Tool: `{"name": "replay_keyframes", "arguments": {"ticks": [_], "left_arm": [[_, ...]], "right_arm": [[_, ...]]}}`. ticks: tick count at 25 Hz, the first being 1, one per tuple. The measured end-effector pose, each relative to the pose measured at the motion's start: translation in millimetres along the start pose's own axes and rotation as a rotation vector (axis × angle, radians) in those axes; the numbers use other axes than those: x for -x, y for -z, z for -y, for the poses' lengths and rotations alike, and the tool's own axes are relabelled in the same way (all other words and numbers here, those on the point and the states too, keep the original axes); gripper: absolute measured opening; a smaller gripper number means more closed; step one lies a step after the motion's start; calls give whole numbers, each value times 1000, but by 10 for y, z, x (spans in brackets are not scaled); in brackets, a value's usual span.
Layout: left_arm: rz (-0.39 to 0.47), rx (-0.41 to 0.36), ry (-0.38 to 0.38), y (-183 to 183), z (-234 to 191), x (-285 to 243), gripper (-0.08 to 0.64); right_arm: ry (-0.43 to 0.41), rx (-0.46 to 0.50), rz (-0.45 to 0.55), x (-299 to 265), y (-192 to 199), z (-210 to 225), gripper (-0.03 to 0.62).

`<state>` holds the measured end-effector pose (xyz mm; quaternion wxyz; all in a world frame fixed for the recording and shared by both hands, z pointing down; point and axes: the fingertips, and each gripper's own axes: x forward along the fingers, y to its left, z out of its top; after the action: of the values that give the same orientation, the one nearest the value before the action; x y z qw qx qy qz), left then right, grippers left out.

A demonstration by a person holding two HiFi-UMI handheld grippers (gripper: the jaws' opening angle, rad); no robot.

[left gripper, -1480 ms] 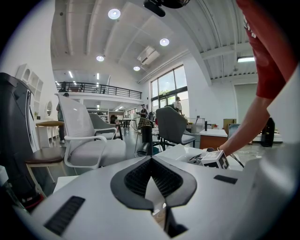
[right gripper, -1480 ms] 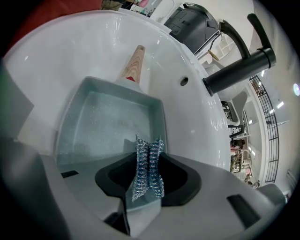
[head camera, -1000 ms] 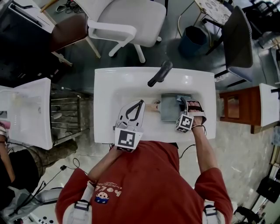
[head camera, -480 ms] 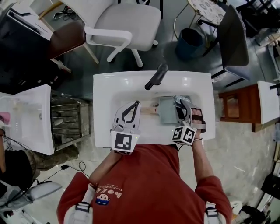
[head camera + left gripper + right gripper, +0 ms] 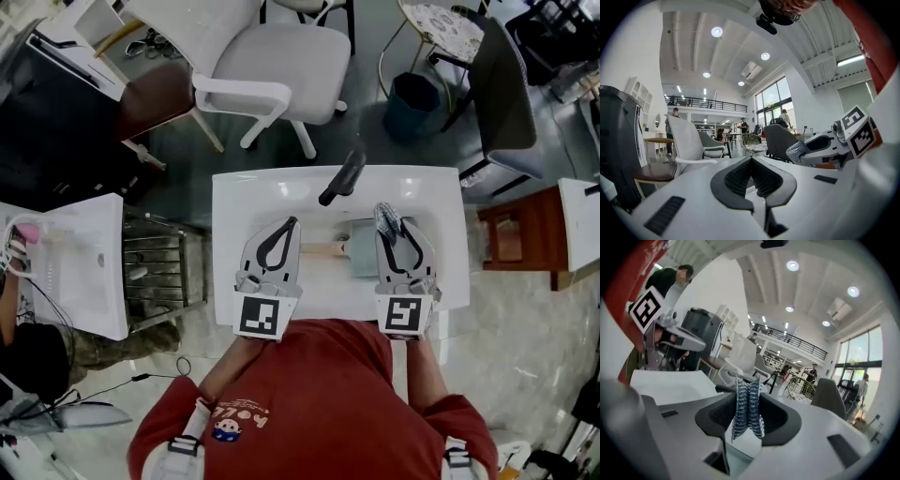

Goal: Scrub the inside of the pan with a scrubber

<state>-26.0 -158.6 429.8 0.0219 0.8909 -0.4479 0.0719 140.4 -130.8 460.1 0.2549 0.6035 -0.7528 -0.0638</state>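
Your pan [image 5: 362,251], grey and square with a pale wooden handle pointing left, sat low in the sink [image 5: 246,195], at the basin's right half. Your scrubber [image 5: 747,411], a crumpled wad of silvery-blue mesh, hung above the sink's right side over the pan, pinched upright between your right tongs [image 5: 748,397].

Bg: white chair [image 5: 291,56], blue bin [image 5: 415,94] on grey floor [image 5: 370,56]; ceiling spots [image 5: 716,31] lit.
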Motion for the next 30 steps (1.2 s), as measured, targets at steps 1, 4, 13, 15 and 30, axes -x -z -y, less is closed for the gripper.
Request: {"name": "replay_keyframes", "arguments": {"ticks": [1, 4, 13, 15, 30], "left_arm": [[12, -2, -3, -71, -18, 11, 14], [46, -24, -19, -275, -84, 34, 14], [172, -106, -70, -709, -290, 158, 14], [173, -98, -85, -709, -294, 181, 14], [139, -38, -116, -660, -435, 223, 14]], "right_arm": [[7, -47, 29, 9, -112, 40, 163], [30, -159, 110, 54, -377, 163, 163], [131, -233, 347, 337, -958, 563, 166], [163, -232, 381, 380, -988, 632, 166], [203, -268, 404, 304, -1018, 711, 167]]}}
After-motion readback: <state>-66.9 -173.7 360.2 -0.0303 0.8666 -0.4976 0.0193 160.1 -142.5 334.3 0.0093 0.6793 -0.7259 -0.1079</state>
